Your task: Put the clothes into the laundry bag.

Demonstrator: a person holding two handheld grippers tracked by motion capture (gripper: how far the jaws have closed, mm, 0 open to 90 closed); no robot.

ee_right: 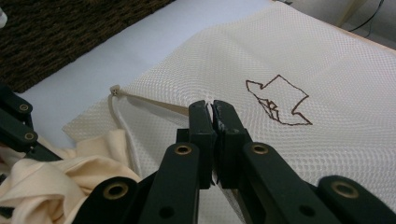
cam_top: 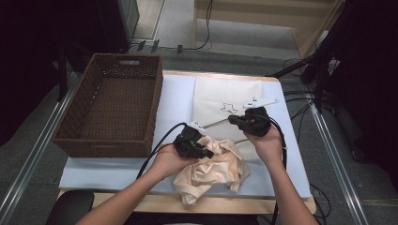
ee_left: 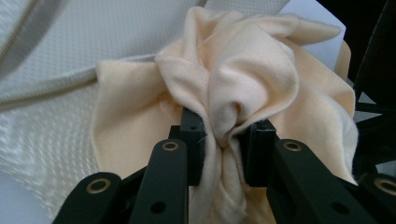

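**Garment gripped, bag edge pinched, packing yet to come**

At the left of the surface [cam_top: 117, 171] the wicker basket [cam_top: 112, 110] stands with nothing visible in it. Beside it, your left tool [ee_left: 223, 135] is clamped on a bunched fold of the peach garment [cam_top: 213, 168], which lies crumpled near the front edge. Further right, your right tool [ee_right: 214, 122] is shut on the edge of the mesh laundry bag [ee_right: 299, 60], spread flat. By the look of it, the garment has yet to go into the bag.
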